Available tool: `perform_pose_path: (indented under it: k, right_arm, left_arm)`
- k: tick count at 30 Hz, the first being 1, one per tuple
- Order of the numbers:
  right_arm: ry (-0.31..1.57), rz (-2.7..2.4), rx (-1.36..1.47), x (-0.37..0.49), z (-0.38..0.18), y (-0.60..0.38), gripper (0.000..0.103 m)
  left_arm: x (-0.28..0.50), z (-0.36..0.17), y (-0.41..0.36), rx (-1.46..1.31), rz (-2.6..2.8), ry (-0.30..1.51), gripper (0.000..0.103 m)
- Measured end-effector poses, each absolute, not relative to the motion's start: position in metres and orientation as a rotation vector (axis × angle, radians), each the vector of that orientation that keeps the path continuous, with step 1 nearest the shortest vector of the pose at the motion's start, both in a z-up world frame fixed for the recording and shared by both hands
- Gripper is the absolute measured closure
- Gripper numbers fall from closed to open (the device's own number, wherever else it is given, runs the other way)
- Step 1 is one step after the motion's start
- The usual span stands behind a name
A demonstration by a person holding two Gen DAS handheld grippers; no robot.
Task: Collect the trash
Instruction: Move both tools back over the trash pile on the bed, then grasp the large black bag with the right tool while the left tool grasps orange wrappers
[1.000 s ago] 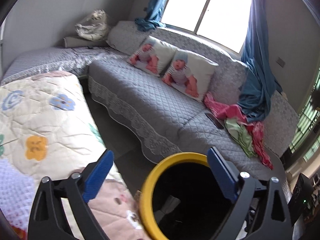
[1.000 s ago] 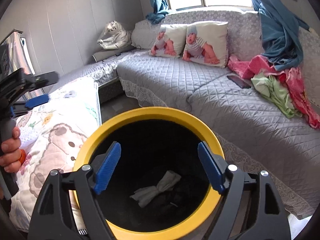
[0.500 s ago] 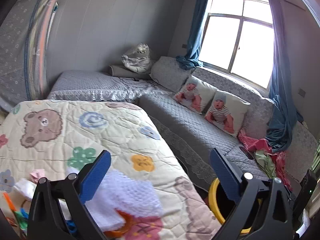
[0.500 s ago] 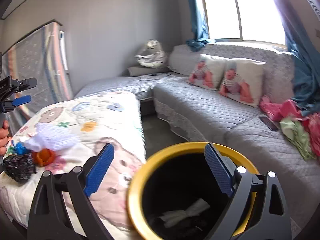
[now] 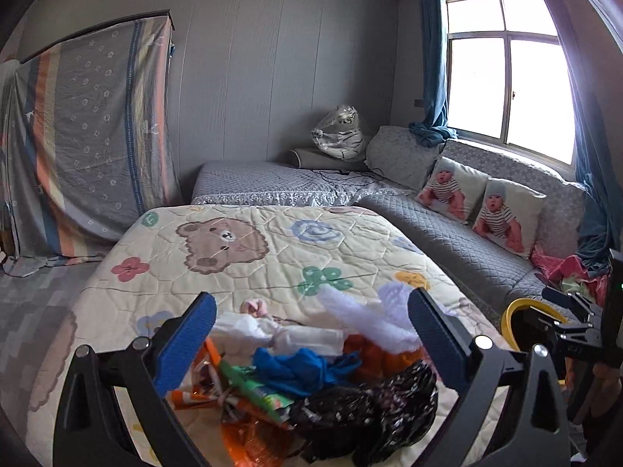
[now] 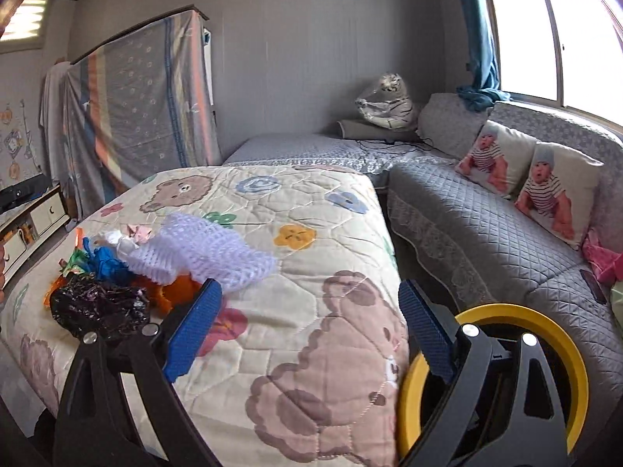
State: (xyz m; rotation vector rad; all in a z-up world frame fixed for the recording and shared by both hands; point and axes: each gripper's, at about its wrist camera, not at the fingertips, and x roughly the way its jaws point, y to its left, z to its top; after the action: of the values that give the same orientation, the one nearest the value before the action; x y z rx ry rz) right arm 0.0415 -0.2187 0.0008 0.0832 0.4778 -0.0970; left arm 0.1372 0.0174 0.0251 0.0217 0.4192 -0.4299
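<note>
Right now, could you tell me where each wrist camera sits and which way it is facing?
Left wrist: on the left gripper, close above the trash pile on the quilt, facing the sofa; both fingers show, open.
Right wrist: on the right gripper, near the quilt's edge, facing the same wall; open fingers show, yellow bin beside it.
Shared: trash pile, quilt, yellow bin, sofa.

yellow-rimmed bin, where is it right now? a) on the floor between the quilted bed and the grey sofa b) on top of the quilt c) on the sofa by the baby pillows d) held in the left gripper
a: the yellow-rimmed bin sits low in the gap between the cartoon quilt and the grey sofa, beside the open right gripper.
</note>
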Motion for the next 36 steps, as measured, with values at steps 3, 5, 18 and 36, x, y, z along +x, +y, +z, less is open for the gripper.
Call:
perform_pose_path:
  k: [3, 5, 18, 36]
  right_arm:
    - [0.490, -0.019, 0.083, 0.045, -0.002, -0.198, 0.015]
    - [0.496, 0.051, 0.079, 0.047, -0.002, -0.183, 0.015]
    - [0.567, 0.291, -0.043, 0.067, -0.023, -0.095, 0.015]
    - [0.670, 0.357, -0.062, 0.112, -0.044, -0.066, 0.018]
  left_arm:
    - [0.126, 0.015, 0.032, 0.041, -0.412, 0.427, 0.008]
    - [0.122, 0.005, 0.042, 0.044, -0.404, 0.443, 0.008]
    - [0.155, -0.046, 0.086, -0.048, -0.317, 0.571, 0.008]
    - [0.241, -0.068, 0.073, -0.158, -0.250, 0.777, 0.034]
